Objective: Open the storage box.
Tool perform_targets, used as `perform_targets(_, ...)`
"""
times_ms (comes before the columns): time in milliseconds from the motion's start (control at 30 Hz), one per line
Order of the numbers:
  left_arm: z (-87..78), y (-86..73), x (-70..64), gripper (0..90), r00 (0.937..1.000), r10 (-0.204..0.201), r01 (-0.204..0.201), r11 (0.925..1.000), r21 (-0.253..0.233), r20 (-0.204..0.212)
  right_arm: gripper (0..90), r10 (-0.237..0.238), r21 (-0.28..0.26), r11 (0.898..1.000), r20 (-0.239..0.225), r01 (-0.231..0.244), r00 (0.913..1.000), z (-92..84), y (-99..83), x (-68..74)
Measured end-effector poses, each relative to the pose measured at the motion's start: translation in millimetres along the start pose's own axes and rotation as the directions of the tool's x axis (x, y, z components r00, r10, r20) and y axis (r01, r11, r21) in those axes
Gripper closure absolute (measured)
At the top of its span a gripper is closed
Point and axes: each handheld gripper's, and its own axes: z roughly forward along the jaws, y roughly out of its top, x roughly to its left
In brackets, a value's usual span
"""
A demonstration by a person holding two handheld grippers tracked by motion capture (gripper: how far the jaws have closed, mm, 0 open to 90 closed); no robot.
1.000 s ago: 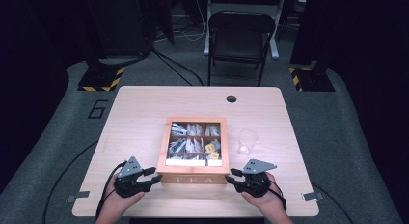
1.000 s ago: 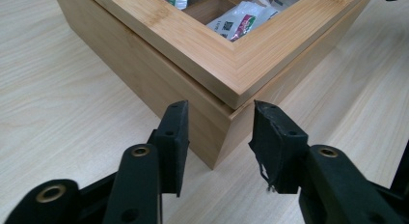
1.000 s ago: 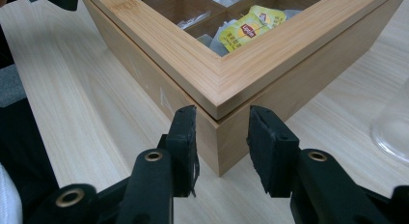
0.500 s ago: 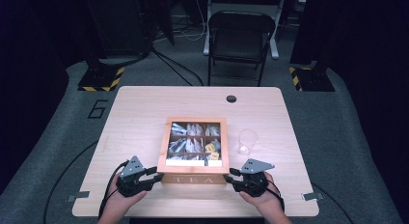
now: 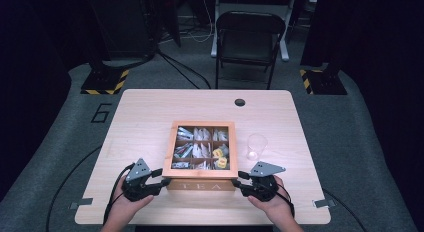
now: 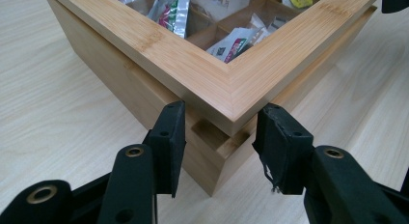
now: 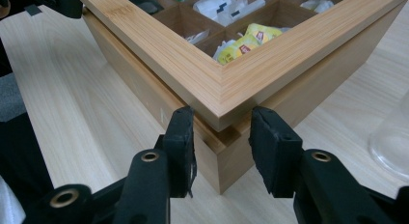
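Observation:
A bamboo tea box (image 5: 202, 184) marked TEA stands mid-table, its window-framed lid (image 6: 212, 79) resting slightly askew over compartments of tea bags (image 5: 200, 149). My left gripper (image 5: 161, 178) is at the box's front left corner. In the left gripper view, the gripper (image 6: 219, 137) is open, with its jaws straddling that corner just under the lid's edge. My right gripper (image 5: 238, 181) is at the front right corner. In the right gripper view, it (image 7: 222, 137) is likewise open around the corner below the lid (image 7: 217, 84). Neither grips anything.
A clear plastic cup (image 5: 256, 146) stands just right of the box, near my right gripper, and appears as the cup (image 7: 393, 137) at the right edge of that view. A cable hole (image 5: 240, 102) lies at the table's far side. A folding chair (image 5: 247, 39) stands beyond the table.
Both grippers have edged slightly forward toward the box's front corners. The box and the cup have not moved.

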Motion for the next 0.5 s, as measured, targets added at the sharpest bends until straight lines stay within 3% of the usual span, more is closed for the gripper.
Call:
perform_targets(67,-2.5,3.7,1.0,54.0,0.9998,0.021,-0.021,0.9997,0.008,-0.002,57.6,0.008,-0.002,1.000,0.000,-0.008,1.0000,-1.3,2.6,-0.8)
perform_targets(333,-5.7,10.6,2.7,53.4,0.9997,0.023,-0.024,0.9996,-0.016,-0.007,54.2,-0.019,-0.016,1.000,0.013,0.019,0.9997,-5.5,9.8,-1.3)
perform_targets(500,-9.8,17.0,6.5,53.0,0.9997,0.024,-0.024,0.9993,-0.028,0.003,51.5,-0.011,-0.029,1.000,0.013,0.012,0.9999,-7.7,17.8,-1.8)
